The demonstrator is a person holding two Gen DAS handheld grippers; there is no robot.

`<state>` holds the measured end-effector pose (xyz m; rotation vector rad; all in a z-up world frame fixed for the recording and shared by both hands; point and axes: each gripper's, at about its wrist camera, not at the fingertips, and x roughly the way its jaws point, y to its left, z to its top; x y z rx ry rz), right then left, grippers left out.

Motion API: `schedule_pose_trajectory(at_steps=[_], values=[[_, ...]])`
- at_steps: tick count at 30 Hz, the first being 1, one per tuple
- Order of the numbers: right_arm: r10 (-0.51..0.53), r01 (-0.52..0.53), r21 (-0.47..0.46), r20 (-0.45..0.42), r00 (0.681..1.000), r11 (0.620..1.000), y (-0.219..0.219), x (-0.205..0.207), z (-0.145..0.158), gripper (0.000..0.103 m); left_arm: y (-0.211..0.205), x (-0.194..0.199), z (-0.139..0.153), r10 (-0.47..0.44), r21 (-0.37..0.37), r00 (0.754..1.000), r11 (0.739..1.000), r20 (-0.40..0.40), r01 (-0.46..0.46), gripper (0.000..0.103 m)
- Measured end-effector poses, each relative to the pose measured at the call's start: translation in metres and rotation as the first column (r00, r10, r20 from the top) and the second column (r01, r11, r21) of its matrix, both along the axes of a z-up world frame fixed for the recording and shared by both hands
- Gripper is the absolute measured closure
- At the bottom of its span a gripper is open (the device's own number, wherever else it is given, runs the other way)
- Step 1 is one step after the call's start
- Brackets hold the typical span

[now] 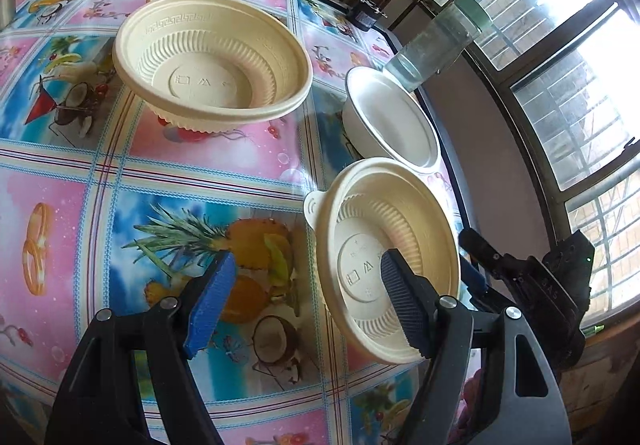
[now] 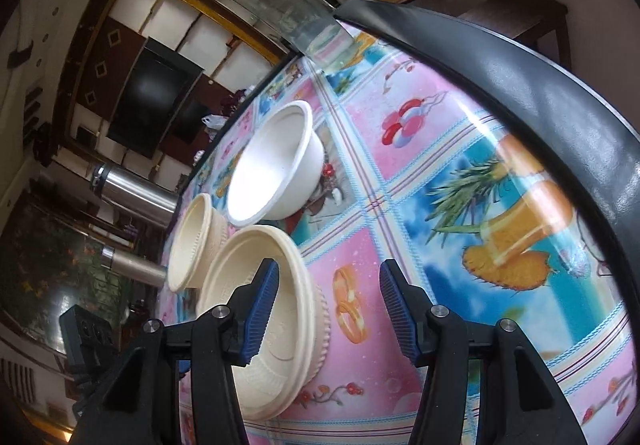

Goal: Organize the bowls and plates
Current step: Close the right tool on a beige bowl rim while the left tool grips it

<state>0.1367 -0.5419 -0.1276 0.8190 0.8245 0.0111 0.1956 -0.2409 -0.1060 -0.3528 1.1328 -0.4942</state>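
Three bowls sit on the counter [image 1: 168, 165], which is covered in a bright fruit-print cloth. Taking the white bowl [image 1: 390, 121] as the landmark: it stands upright near the counter's edge, with a clear jar with a green lid [image 1: 436, 45] just beyond it. The small cream bowl [image 1: 384, 257] sits just beside the white bowl on the near side, in the left wrist view. The large cream bowl [image 1: 212, 61], ribbed inside with a patterned rim, rests well apart from the white bowl, farther in on the counter.

The left gripper [image 1: 304, 293] has its jaws spread wide and holds nothing; one blue pad overlaps the small cream bowl in the view, but whether it touches cannot be told. The right gripper [image 2: 326, 313] is likewise wide apart and empty, one pad in front of the large cream bowl [image 2: 276, 317]. From this side the white bowl [image 2: 276, 165] and the small cream bowl [image 2: 196, 241] lie beyond, with two steel flasks [image 2: 132, 193] past them.
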Motion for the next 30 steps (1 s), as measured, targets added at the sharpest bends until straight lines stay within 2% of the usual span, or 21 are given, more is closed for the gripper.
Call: schedule_pose_trajectory(at_steps=[3,8,18,22,26,30], values=[[0.018,-0.018,0.012,0.009,1.000,1.000,0.005,0.000,0.000,0.047,0.004,0.001,0.000,0.013,0.001,1.000,1.000,0.004,-0.013,0.029],[0.047,-0.048,-0.026,-0.005,0.999,0.999,0.016,0.004,0.002,0.047,0.012,0.000,0.002,0.039,0.005,0.999,0.999,0.022,-0.039,0.029],[0.077,-0.078,-0.058,-0.028,0.997,0.995,0.026,0.007,0.005,0.056,0.003,-0.001,0.001,0.024,0.042,0.998,0.999,0.050,-0.026,0.029],[0.071,-0.072,-0.060,-0.029,0.997,0.996,0.026,0.006,0.005,0.056,0.002,-0.001,0.000,0.021,0.050,0.998,0.998,0.056,-0.024,0.037],[0.063,-0.065,-0.067,-0.034,0.997,0.996,0.024,0.006,0.005,0.056,-0.001,0.000,-0.002,0.003,0.051,0.999,0.999,0.052,-0.005,0.051],[0.062,-0.064,-0.072,-0.029,0.998,0.995,0.024,0.005,0.007,0.056,-0.002,0.000,-0.003,-0.002,0.059,0.998,0.998,0.055,-0.001,0.061]])
